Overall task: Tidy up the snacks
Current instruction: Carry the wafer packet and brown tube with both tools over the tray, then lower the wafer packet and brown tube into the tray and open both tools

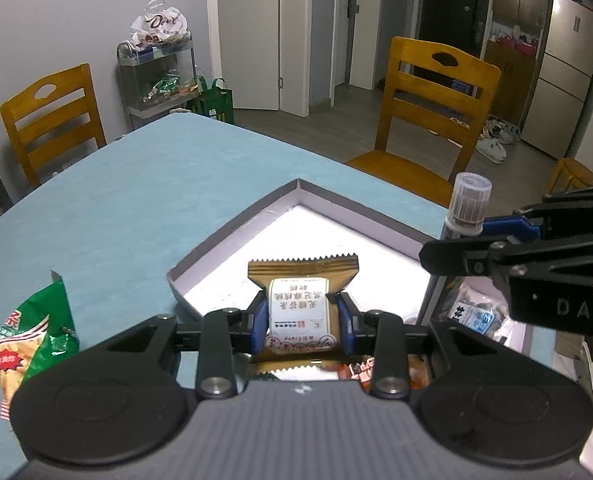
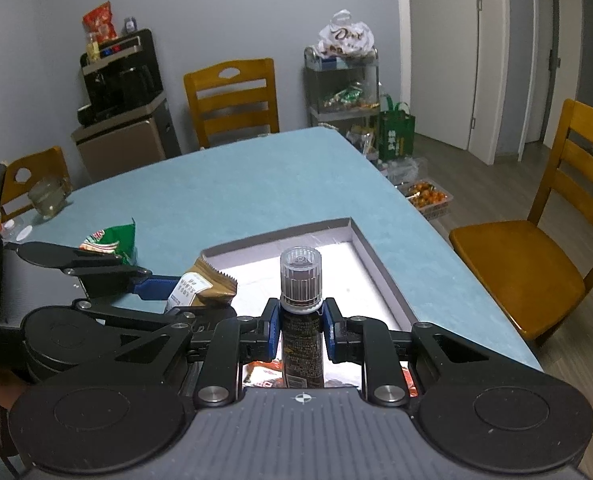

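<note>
Gold foil snack packet with a white printed label [image 1: 302,312] pinched at its middle by the left gripper [image 1: 302,322], carried over the near part of the shallow grey cardboard box with a bright white floor [image 1: 236,232], likely for setting down inside. Slim dark bottle with a ribbed clear cap [image 2: 300,308] clamped upright just below the cap by the right gripper [image 2: 300,330], jaws narrow, over the same box to the right of the packet. Red wrapped snacks glimpsed below both grippers. Green crisp bag [image 1: 36,344] left on the pale blue tabletop [image 1: 136,200], outside the box on its left. Beyond: wooden slatted chairs [image 1: 432,108], metal trolley with bags [image 1: 158,76], silver fridge at far right [image 1: 568,68].
</note>
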`<state>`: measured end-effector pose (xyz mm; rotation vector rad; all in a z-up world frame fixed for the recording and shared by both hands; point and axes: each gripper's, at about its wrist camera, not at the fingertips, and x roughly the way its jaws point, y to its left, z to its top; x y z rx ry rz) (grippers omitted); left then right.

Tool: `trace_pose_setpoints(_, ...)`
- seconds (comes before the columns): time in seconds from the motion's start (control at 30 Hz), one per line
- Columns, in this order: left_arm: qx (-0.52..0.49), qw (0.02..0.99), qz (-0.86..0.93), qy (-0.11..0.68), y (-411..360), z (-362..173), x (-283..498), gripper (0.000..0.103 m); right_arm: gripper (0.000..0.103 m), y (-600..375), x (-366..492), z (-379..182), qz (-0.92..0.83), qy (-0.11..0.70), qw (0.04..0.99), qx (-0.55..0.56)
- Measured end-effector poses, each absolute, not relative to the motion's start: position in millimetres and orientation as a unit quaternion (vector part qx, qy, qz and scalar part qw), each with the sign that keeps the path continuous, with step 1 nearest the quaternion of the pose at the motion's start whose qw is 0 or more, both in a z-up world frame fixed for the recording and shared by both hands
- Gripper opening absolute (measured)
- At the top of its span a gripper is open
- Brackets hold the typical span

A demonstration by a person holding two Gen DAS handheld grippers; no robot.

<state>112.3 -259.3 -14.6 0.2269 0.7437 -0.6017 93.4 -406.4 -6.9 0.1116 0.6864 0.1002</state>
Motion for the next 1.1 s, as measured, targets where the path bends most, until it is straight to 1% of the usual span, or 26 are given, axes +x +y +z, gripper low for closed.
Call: trace_pose_setpoints(1.1,0.119,0.871,-0.279,0.387,-289.3,-46.1,151.0,0.032,0.024,-411.7,147.1,-30.3,0.075,0.363,0.928,0.041)
